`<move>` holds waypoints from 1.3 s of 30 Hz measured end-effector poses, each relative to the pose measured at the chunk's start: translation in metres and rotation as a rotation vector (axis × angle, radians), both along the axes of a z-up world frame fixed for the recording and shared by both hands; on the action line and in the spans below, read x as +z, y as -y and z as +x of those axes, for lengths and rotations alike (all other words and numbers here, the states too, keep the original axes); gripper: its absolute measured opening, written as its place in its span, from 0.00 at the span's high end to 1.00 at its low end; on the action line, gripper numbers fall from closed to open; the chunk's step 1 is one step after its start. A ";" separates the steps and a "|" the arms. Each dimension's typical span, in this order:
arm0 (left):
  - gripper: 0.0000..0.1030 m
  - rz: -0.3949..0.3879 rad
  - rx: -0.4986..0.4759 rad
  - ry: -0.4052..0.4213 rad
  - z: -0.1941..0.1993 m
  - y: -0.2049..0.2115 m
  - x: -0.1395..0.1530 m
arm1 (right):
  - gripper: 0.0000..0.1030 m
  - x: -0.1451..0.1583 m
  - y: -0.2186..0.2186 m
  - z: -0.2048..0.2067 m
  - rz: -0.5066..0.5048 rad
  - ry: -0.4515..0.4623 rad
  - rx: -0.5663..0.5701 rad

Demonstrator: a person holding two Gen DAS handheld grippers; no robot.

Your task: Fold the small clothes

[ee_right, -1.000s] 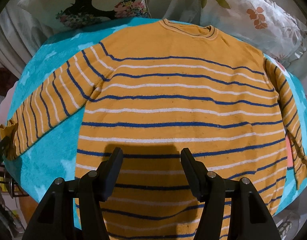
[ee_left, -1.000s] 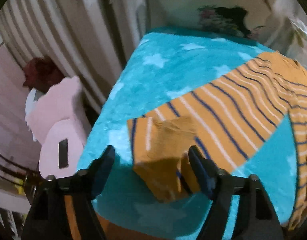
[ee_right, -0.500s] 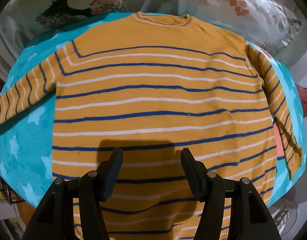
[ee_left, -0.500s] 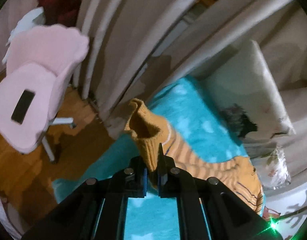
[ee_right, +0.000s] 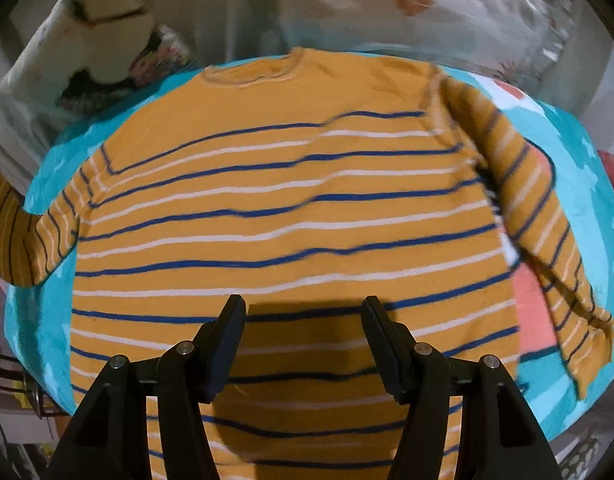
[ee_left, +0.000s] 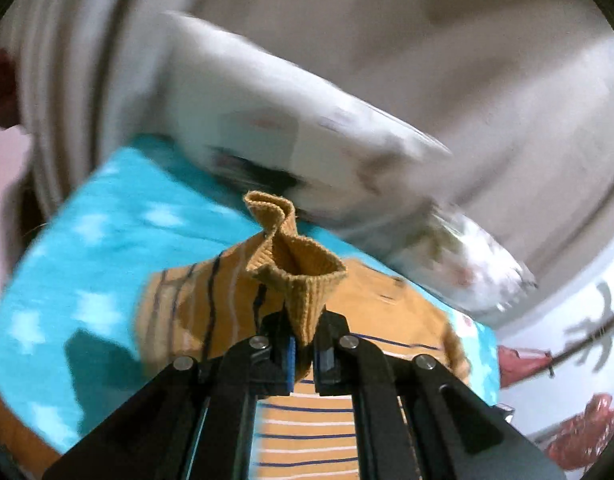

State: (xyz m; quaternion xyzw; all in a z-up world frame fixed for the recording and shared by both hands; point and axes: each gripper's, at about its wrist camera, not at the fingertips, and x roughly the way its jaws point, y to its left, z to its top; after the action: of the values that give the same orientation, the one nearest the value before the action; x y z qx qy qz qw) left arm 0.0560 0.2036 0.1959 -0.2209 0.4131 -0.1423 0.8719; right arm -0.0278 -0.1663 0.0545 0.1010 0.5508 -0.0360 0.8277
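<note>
**Left sleeve lifted and swung in over the sweater**

The blue starred blanket [ee_right: 587, 216] spreads beneath both tools, with white pillows [ee_left: 291, 120] lying beyond it, ahead of the left gripper. On the blanket the orange striped sweater [ee_right: 283, 216] lies flat, collar away from the right gripper, its hem under and behind that tool's fingers.

A second ago the left sleeve lay stretched out on the blanket in front of the left gripper's spread jaws. Half a second ago those jaws had shut on the cuff and raised it. Now the left gripper [ee_left: 303, 352] is clamped on the ribbed cuff [ee_left: 295, 276], which stands up just ahead of its tips, and the view past it has turned from the curtain toward the sweater body, directly below and ahead. I judge the first sleeve fold to be in progress: the sleeve [ee_right: 31, 236] is being carried inward across the chest.

The right gripper [ee_right: 303, 344] hovers over the lower body, jaws wide apart and holding nothing. The right sleeve [ee_right: 547, 240] lies down the far side, unfolded.

No containers appear in either view.
</note>
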 end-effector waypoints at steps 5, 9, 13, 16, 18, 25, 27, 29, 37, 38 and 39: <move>0.95 -0.032 -0.148 -0.017 0.010 0.139 -0.008 | 0.37 -0.009 0.063 -0.018 0.029 -0.008 -0.014; 0.95 -0.035 -0.275 -0.055 0.009 0.240 -0.030 | 0.37 -0.015 0.110 -0.036 0.035 -0.024 -0.048; 0.95 0.012 -0.385 -0.120 0.005 0.325 -0.069 | 0.37 -0.021 0.152 -0.058 0.026 -0.039 -0.099; 0.92 0.058 -0.431 -0.194 0.005 0.366 -0.110 | 0.37 -0.023 0.175 -0.070 0.028 -0.045 -0.127; 0.89 0.092 -0.445 -0.239 0.002 0.379 -0.129 | 0.37 -0.022 0.190 -0.075 0.026 -0.040 -0.141; 0.42 0.100 -0.371 -0.221 -0.037 0.340 -0.116 | 0.37 -0.002 0.206 -0.052 0.074 0.042 -0.095; 0.41 0.141 -0.316 -0.219 -0.046 0.320 -0.111 | 0.37 0.001 0.197 -0.028 0.099 0.069 -0.055; 0.40 0.190 -0.243 -0.236 -0.052 0.299 -0.110 | 0.37 0.003 0.186 -0.006 0.146 0.099 -0.021; 0.36 0.430 -0.053 -0.320 -0.086 0.230 -0.145 | 0.37 0.001 0.199 0.016 0.216 0.118 -0.027; 0.36 0.421 -0.043 -0.348 -0.087 0.223 -0.154 | 0.37 0.003 0.213 0.009 0.202 0.125 -0.045; 0.36 0.416 -0.033 -0.368 -0.088 0.218 -0.160 | 0.37 0.003 0.224 0.003 0.193 0.128 -0.064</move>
State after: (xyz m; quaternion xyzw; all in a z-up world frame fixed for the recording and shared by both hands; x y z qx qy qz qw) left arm -0.0318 -0.0148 0.0358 -0.0524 0.5883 -0.0260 0.8065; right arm -0.0249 -0.3902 0.0577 0.1999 0.4943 -0.0027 0.8460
